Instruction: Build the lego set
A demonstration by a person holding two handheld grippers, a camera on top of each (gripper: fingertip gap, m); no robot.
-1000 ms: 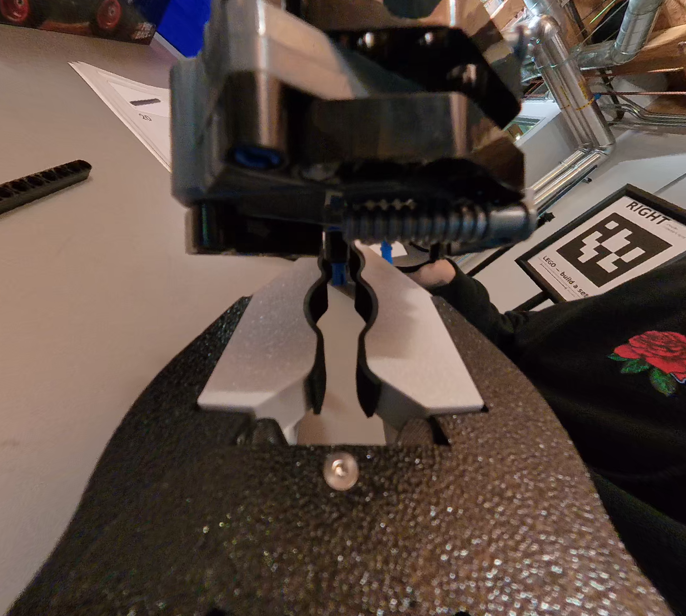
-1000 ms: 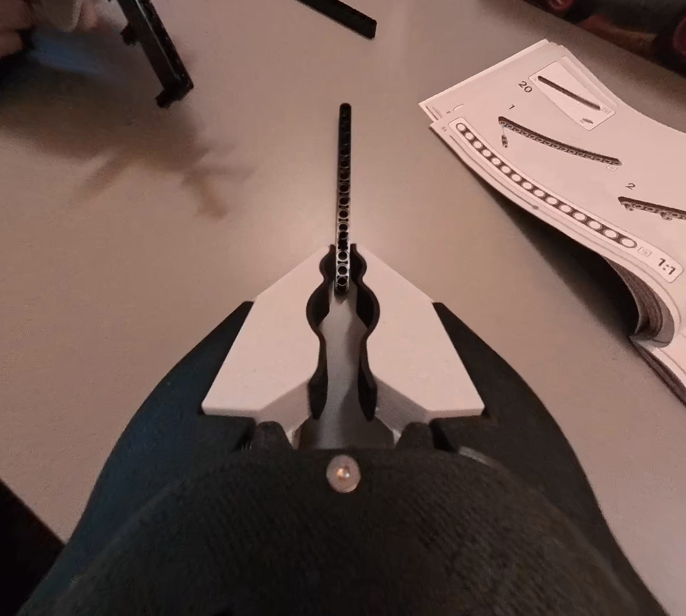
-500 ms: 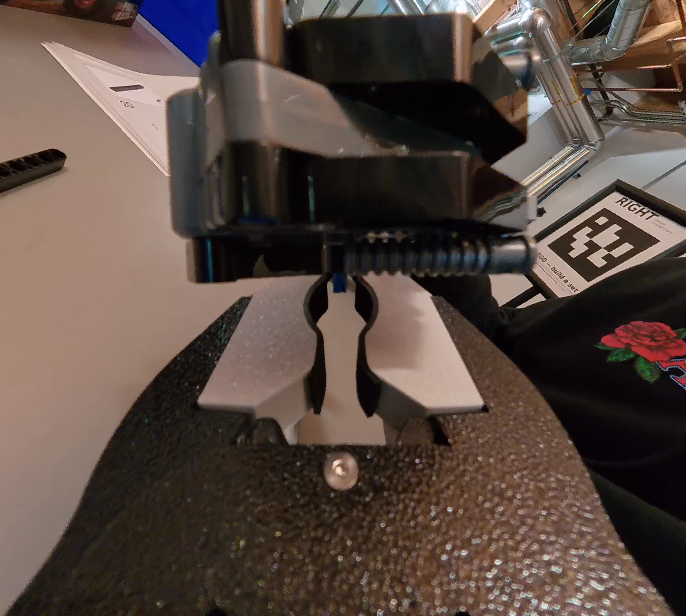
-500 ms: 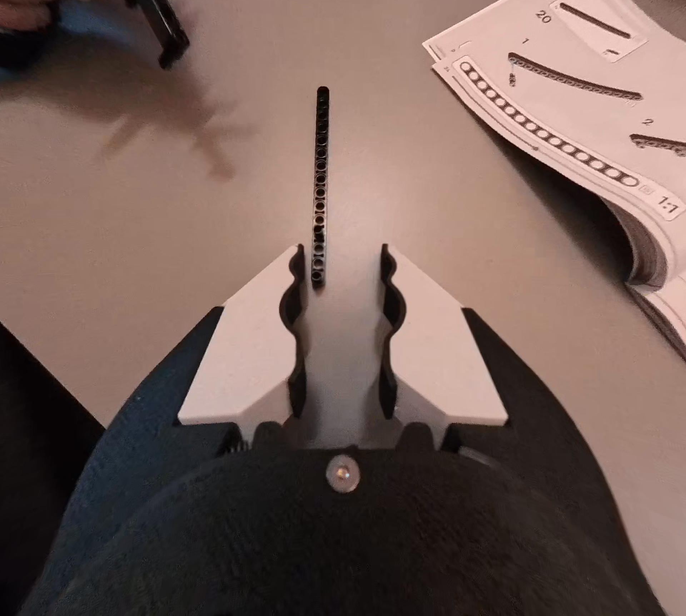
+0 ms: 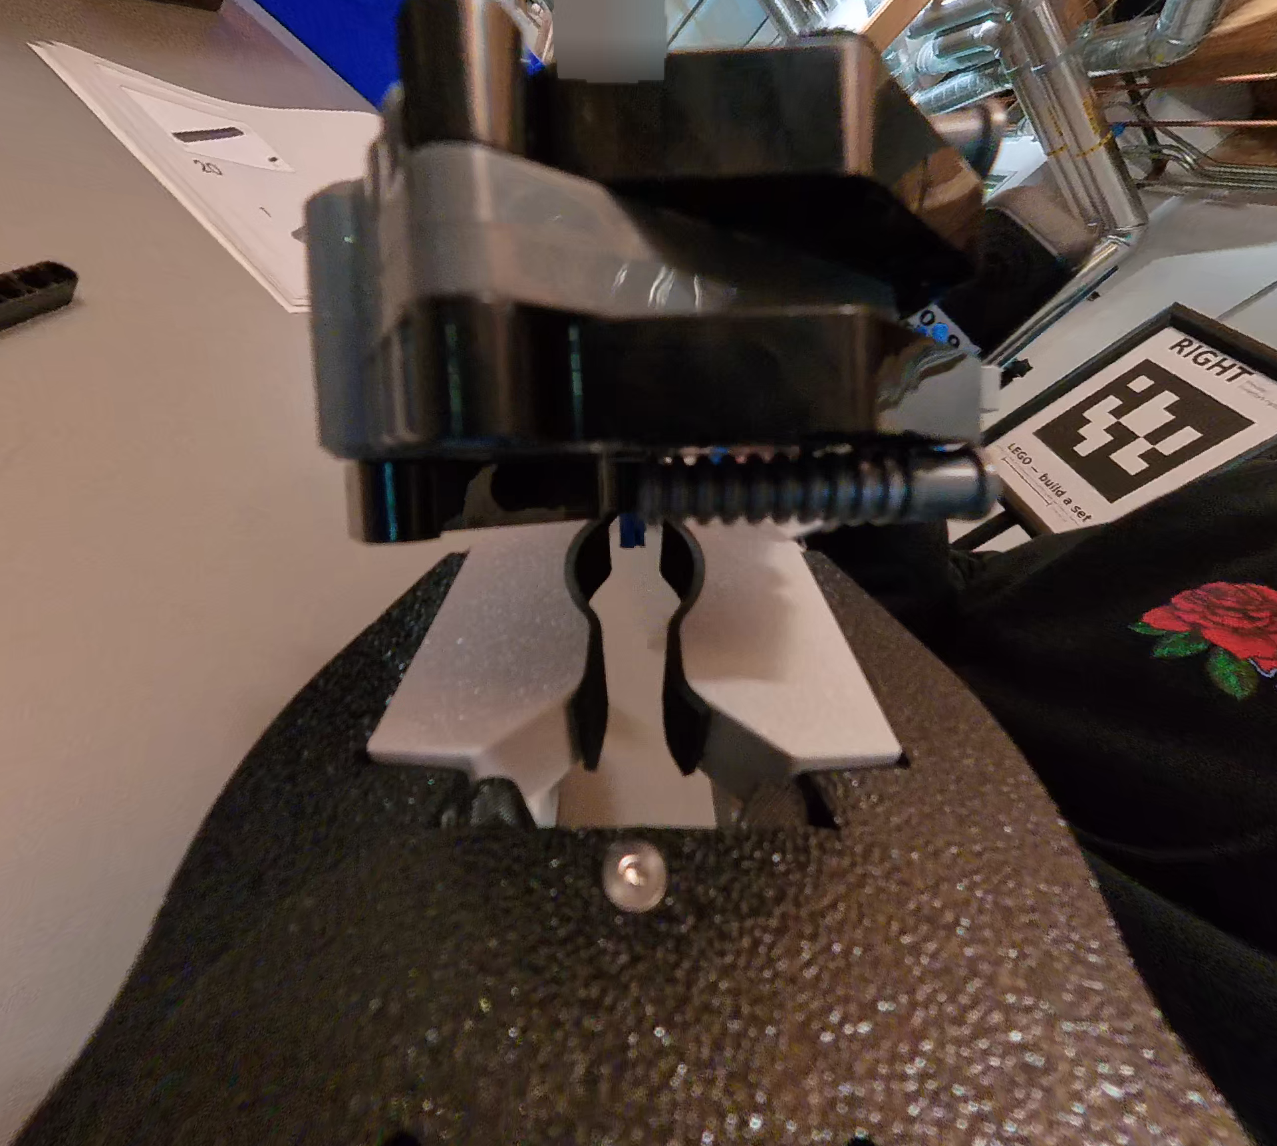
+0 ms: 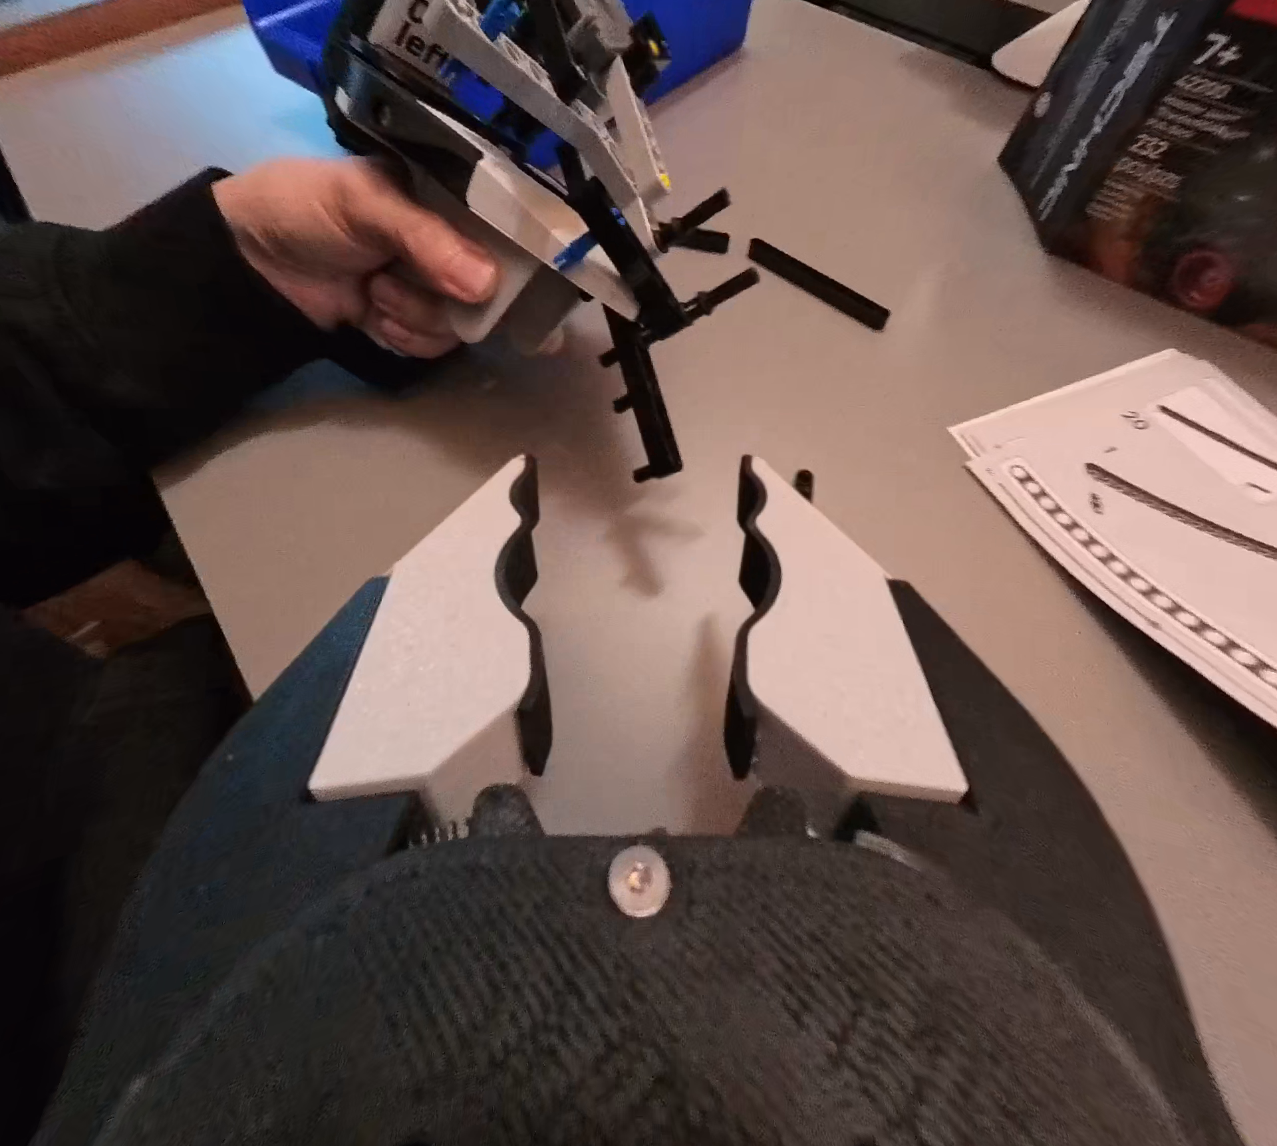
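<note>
We are holding the half-built lego assembly clamped in our left gripper while our right gripper is gaping empty, loose beams on the desk ahead awaiting fitting.

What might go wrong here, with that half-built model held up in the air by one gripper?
The left gripper seems to pinch the black and grey lego assembly only by a small blue part, so it might twist or slip out. In the right wrist view, its dangling black pin-studded beam hangs above the grey table, close to the open right gripper, and a bump could knock pieces loose.
</note>
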